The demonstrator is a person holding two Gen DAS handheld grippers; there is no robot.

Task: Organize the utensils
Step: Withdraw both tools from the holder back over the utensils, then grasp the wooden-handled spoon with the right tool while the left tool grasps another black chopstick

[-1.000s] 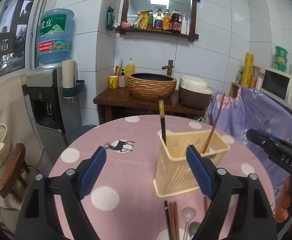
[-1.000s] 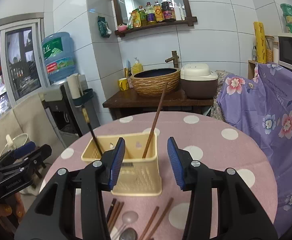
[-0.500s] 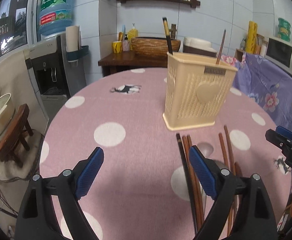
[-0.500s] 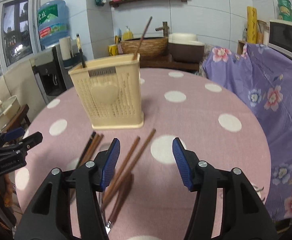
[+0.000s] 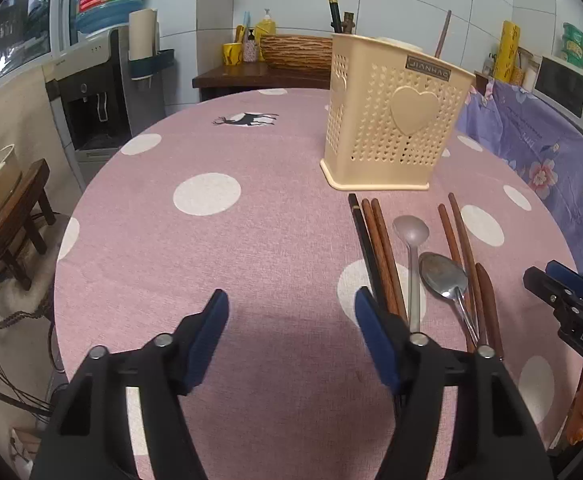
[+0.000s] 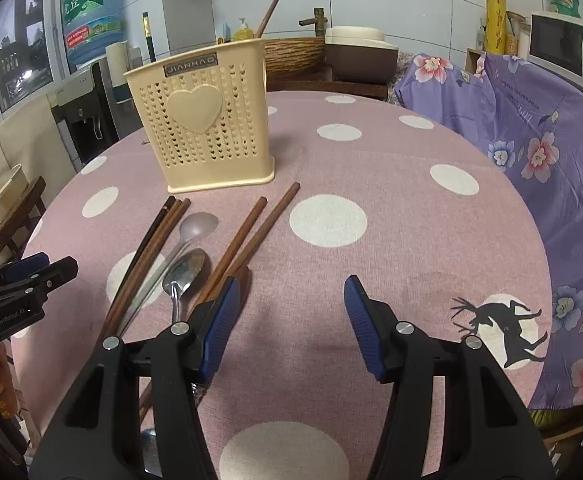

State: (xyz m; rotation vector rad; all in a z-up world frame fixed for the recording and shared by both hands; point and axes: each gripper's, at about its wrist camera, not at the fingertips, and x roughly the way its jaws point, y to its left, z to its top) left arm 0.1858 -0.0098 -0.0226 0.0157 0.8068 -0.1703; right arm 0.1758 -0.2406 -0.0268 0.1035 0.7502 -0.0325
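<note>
- Pink polka-dot cloth (image 5: pixel 227 240) covers a round table in a tiled kitchen; a water dispenser stands at the far left and a microwave at the far right.
- Cream perforated utensil holder (image 5: pixel 395 120) stands upright toward the far side of the table, with a raised heart on its front.
- Done, as far as I can judge: one black chopstick (image 5: pixel 333 0) and one brown chopstick (image 5: pixel 443 32) already stand in the holder, their tops showing above the rim.
- Left to do: everything else lies flat on the cloth just near of the holder. From the left that is a black chopstick lying against two brown ones (image 5: pixel 379 248), a pale spoon (image 5: pixel 411 236), a steel spoon (image 5: pixel 443 276), then another brown pair (image 5: pixel 457 240) on the right.
- Left gripper (image 5: pixel 289 308) hangs low over bare cloth. Its jaws have just been closing, yet they stand apart with nothing between them. Its right finger is beside the near ends of the left chopstick group; whether it touches them I cannot tell.
- Right gripper (image 6: pixel 289 300) is likewise released and empty, its left finger beside the right-hand brown pair, over bare cloth.
- By my reckoning the sorting is in an early stage: two pieces stowed, most of them waiting.
</note>
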